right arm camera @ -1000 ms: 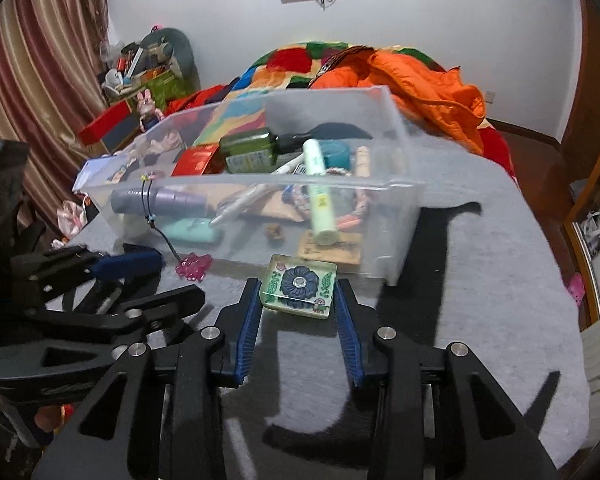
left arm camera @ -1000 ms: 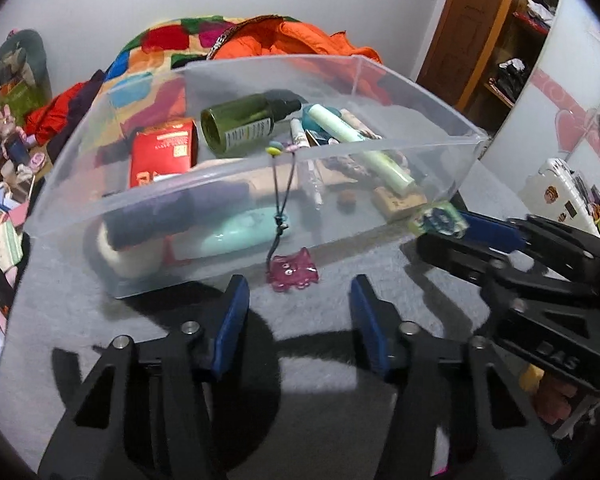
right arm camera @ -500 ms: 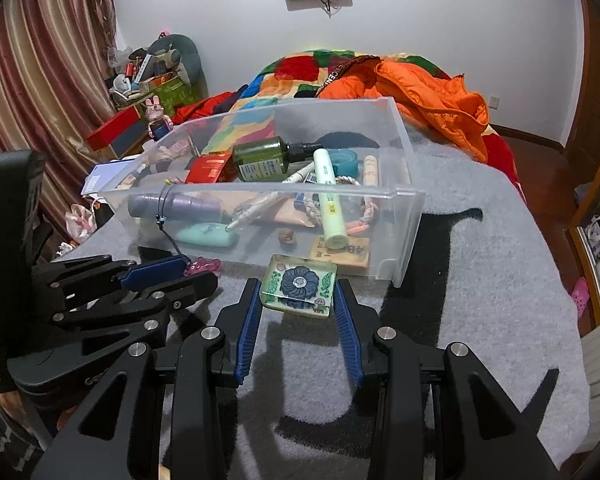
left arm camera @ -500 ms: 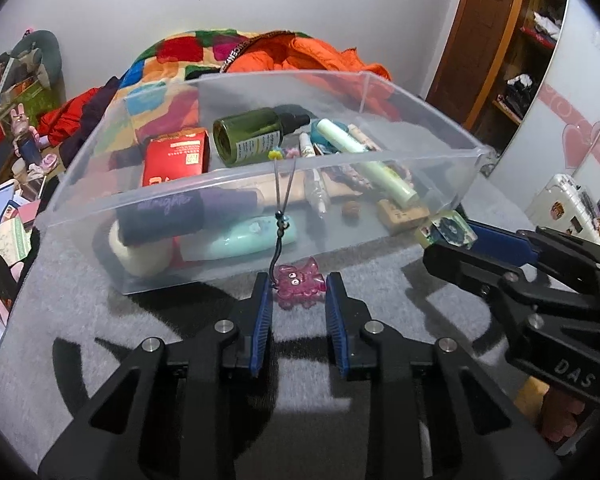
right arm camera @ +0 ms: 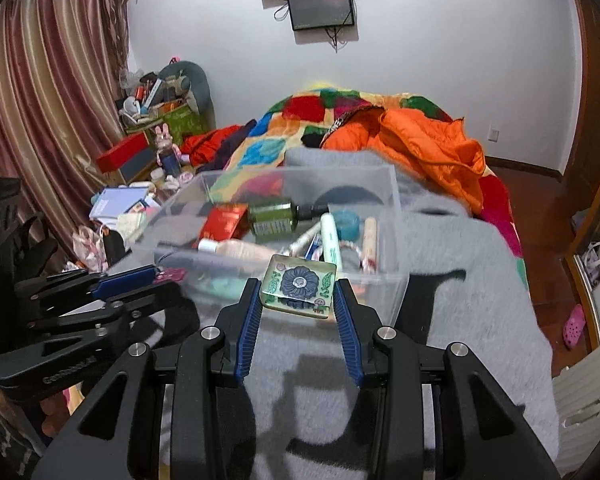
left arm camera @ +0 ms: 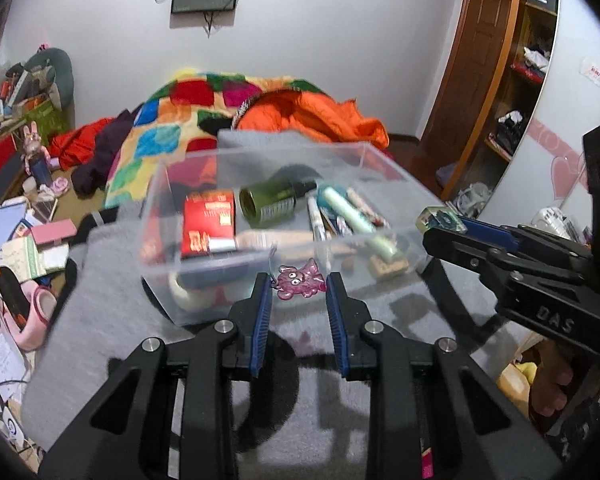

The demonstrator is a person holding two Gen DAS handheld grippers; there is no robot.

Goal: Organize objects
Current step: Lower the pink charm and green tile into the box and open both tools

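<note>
My left gripper (left arm camera: 296, 286) is shut on a pink rubbery charm (left arm camera: 300, 279) with a thin cord, held up in front of the clear plastic bin (left arm camera: 384, 160). My right gripper (right arm camera: 298, 292) is shut on a square glass tile with a blue flower (right arm camera: 299, 285), held above the grey cloth just before the bin (right arm camera: 392, 184). The tile also shows in the left wrist view (left arm camera: 440, 219), and the charm shows in the right wrist view (right arm camera: 168, 275). The bin holds a green bottle (left arm camera: 274, 201), a red box (left arm camera: 209, 222), tubes and pens.
The bin stands on a grey cloth-covered surface (right arm camera: 460, 280). Behind it lie a patchwork quilt (left arm camera: 172, 120) and an orange jacket (right arm camera: 424, 148). Clutter and boxes fill the floor at the left (left arm camera: 24, 240). A wardrobe (left arm camera: 512, 80) stands at the right.
Both grippers have risen and pulled back from the bin. The left gripper closed on the pink charm and lifted it off the cloth. The right still holds the tile.
</note>
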